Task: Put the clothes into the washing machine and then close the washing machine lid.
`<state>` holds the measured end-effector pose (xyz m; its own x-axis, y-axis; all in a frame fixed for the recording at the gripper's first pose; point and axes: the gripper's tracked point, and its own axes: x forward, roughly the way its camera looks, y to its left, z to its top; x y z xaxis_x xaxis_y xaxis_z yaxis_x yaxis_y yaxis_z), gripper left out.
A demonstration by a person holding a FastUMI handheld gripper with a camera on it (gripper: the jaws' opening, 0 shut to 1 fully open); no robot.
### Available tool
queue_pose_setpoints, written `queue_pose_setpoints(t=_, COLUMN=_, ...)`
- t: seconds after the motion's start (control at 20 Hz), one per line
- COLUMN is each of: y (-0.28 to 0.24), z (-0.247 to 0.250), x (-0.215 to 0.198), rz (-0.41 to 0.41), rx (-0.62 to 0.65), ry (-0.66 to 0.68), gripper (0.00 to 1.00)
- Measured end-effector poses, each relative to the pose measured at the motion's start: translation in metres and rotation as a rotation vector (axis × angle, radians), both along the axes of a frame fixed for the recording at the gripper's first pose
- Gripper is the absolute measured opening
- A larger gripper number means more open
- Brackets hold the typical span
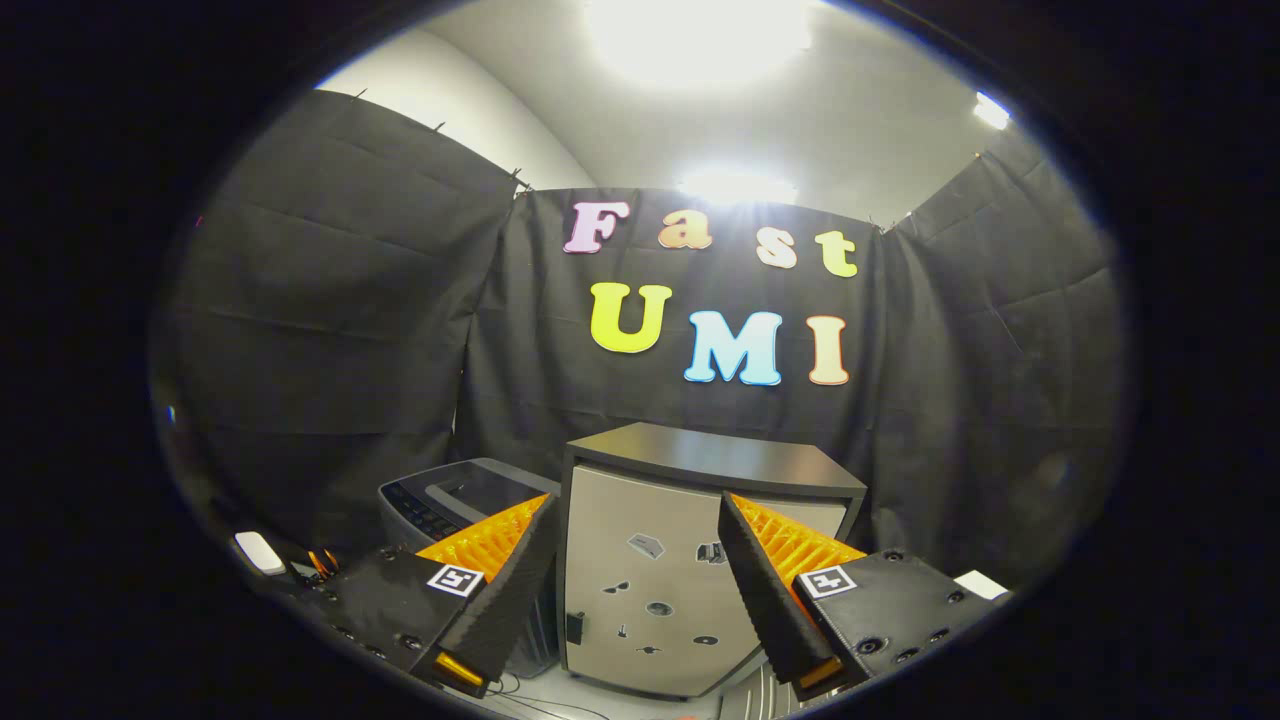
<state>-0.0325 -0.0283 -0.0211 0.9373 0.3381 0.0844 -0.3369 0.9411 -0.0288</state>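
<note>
My gripper (pixel 640 545) stands open, with nothing between its fingers. Beyond the left finger (pixel 505 580) sits the washing machine (pixel 450 500), a grey top-loader with a dark control strip along its near side; its lid looks down, though the finger hides part of the top. No clothes lie between the fingers or just ahead of them.
A small fridge-like cabinet (pixel 680 560) with a dark top and stickers on its pale door stands straight ahead between the fingers, right of the washer. A small white object (pixel 260 552) and some cables (pixel 320 562) lie to the left. Black cloth walls close in behind.
</note>
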Motion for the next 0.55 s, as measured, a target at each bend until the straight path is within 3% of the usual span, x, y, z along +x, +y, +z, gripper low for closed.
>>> queue_pose_setpoints(t=0.55, y=-0.019, z=-0.014, x=0.016, rz=-0.039, rx=-0.004, ry=0.057, gripper=0.99)
